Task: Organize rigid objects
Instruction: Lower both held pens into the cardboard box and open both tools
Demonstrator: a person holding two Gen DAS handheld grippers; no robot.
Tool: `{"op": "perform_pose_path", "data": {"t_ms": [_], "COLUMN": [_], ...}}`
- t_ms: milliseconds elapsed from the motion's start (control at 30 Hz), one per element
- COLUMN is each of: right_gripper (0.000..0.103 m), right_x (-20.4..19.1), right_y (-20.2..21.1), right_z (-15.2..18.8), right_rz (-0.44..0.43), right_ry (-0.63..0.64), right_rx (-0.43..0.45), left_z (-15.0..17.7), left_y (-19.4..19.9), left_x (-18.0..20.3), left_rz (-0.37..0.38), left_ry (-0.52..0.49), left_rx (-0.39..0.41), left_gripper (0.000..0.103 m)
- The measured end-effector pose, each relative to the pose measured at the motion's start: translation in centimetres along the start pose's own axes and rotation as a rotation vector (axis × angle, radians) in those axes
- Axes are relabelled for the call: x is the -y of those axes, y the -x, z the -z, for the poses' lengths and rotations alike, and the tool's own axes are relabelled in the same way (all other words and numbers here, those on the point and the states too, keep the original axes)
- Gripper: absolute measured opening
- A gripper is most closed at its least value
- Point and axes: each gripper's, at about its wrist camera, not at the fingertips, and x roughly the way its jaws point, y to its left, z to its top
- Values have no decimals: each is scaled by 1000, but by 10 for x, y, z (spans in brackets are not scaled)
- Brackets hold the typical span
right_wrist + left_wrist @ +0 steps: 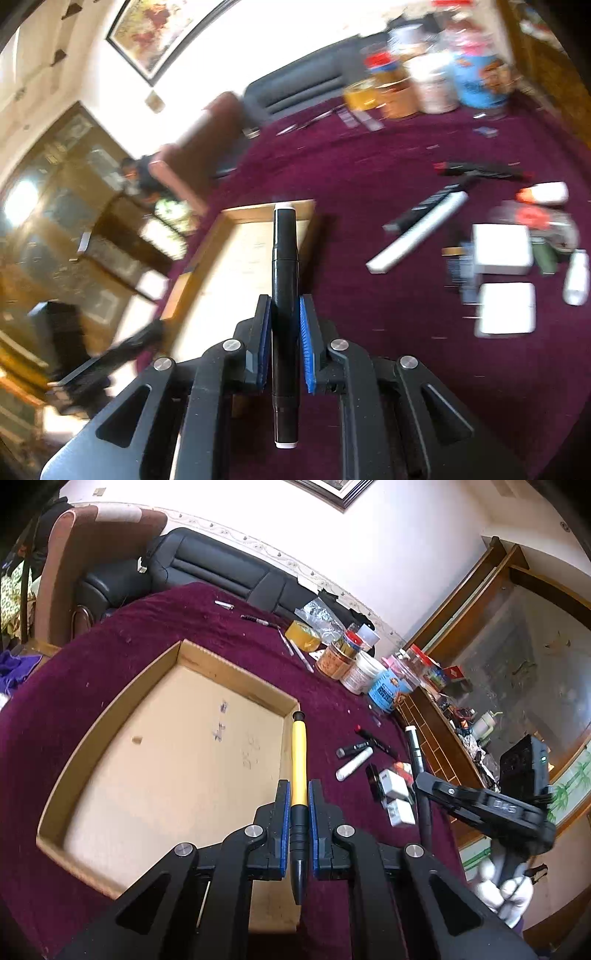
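The left gripper (299, 794) pinches a yellow-barrelled pen (299, 753) near the cardboard tray (236, 672) rim at 3 o'clock; the right gripper (284, 314) pinches a black marker (284, 258); either may roll out on release, or both collide over the tray
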Motion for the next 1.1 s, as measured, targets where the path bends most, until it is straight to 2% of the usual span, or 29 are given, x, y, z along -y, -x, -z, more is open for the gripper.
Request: {"op": "perform_pose_path", "data": {"t_ms": [100,167,267,367,533,600,633,700,767,867,900,967,1100], "right_gripper": [13,13,13,13,13,14,14,14,14,14,18,21,21], "right_x": [-11,-17,-22,-20,-12,-6,-4,-4,-7,-5,-4,-2,7], "right_y": [-33,-59,-101,-136,-162,-170,-171,-164,-158,-144,-140,-131,-94], "right_z": [-11,-17,-23,-31,-40,-42,-42,-44,-44,-41,-41,-38,-28], "right_rz": [-93,-96,-62,22,113,134,147,164,179,172,175,202,231], "right_ry": [-48,-64,-94,-104,-110,-134,-141,-122,-96,-97,-101,-96,-64], "right_rx": [-69,-100,-148,-156,-164,-174,-164,-141,-126,-101,-96,-79,-33], "left_z": [-16,-29,-46,-52,-55,-54,-54,-51,-48,-45,-45,-43,-36], "left_y": [-17,-34,-70,-95,-122,-127,-130,-135,-138,-137,-136,-132,-126], "left_x": [-10,-18,-28,-36,-54,-60,-61,-67,-70,-75,-75,-75,-71], "left_rz": [-4,0,-7,-17,-16,-15,-17,-22,-27,-21,-23,-26,-39], "left_ry": [33,67,107,134,200,227,233,263,289,319,321,318,302], "left_rx": [-1,-14,-60,-103,-139,-130,-128,-134,-150,-158,-156,-154,-155], "left_gripper": [6,6,6,6,6,8,10,27,35,35,35,35,35]}}
